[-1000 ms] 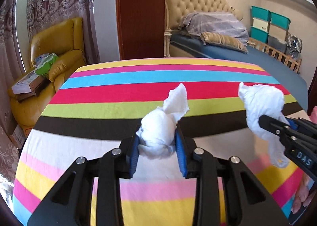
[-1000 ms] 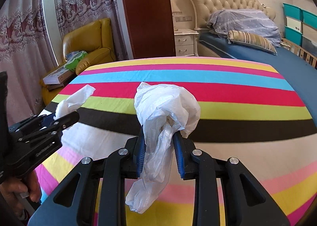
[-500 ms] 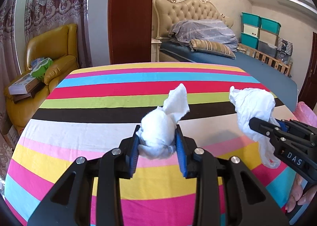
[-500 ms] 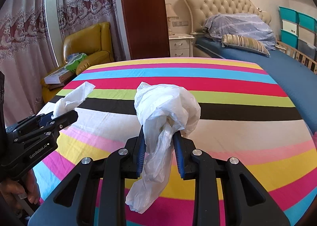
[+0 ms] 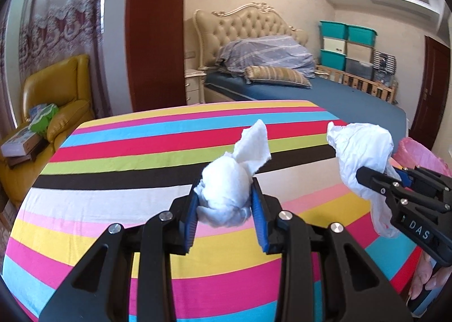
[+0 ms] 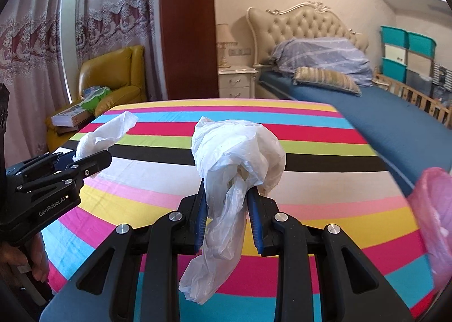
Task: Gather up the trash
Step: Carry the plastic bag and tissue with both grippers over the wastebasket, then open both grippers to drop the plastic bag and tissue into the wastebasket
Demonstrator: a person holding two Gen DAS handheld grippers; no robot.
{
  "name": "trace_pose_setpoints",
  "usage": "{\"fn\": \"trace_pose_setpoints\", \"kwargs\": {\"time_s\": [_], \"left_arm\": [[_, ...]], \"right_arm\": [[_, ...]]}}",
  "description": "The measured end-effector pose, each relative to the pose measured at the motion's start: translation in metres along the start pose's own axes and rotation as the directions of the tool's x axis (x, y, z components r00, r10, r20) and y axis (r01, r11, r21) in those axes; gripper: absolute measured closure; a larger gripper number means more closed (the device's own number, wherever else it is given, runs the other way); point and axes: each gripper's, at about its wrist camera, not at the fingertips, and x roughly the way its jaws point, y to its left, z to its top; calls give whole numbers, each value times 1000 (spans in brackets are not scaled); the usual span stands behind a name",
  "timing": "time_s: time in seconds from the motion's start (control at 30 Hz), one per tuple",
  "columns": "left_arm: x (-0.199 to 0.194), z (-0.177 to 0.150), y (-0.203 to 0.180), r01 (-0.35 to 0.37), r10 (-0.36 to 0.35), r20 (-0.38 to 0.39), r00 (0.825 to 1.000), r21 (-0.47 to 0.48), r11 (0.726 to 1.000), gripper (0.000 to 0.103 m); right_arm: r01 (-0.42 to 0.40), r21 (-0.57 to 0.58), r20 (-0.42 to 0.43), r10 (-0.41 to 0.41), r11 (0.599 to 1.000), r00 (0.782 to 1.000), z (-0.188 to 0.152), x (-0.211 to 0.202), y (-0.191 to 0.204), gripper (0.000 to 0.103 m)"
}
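My left gripper point(image 5: 224, 203) is shut on a crumpled white tissue point(image 5: 228, 195) and holds it above the striped table point(image 5: 127, 158). It also shows at the left of the right wrist view point(image 6: 84, 158), with the tissue point(image 6: 104, 132) sticking out. My right gripper point(image 6: 227, 203) is shut on a crumpled white plastic bag point(image 6: 234, 158) that hangs down between the fingers. It shows at the right of the left wrist view point(image 5: 375, 178), with the bag point(image 5: 361, 152). A pink bin bag point(image 6: 435, 209) is at the table's right edge; it also shows in the left wrist view point(image 5: 418, 152).
The table wears a bright striped cloth point(image 6: 310, 152). Beyond it stand a bed point(image 6: 381, 113), a nightstand point(image 6: 236, 82), a yellow armchair point(image 6: 113, 79) with boxes on it, and stacked storage bins point(image 5: 347, 45).
Both grippers have pulled back and risen with their loads; more of the table's near side shows. The pink bin bag has come into view at the right.
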Motion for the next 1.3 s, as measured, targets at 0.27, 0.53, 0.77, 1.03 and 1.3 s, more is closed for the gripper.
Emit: {"fn": "trace_pose_setpoints", "kwargs": {"time_s": [0.27, 0.53, 0.77, 1.03, 1.3], "left_arm": [[2, 11, -47, 68, -69, -2, 998, 86, 994, 69], [13, 27, -112, 176, -176, -17, 984, 167, 970, 69], [17, 36, -169, 267, -267, -32, 963, 233, 935, 69], [21, 42, -244, 400, -393, -84, 916, 291, 869, 69], [36, 43, -332, 525, -508, -141, 850, 304, 795, 69]], "right_arm": [[70, 69, 25, -72, 995, 997, -6, -22, -50, 76], [140, 119, 42, -146, 983, 988, -10, -41, -94, 76], [223, 182, 60, -237, 958, 970, -18, -68, -143, 76], [325, 244, 67, -350, 913, 934, -37, -102, -206, 76], [417, 280, 43, -445, 865, 895, -59, -129, -272, 76]]}}
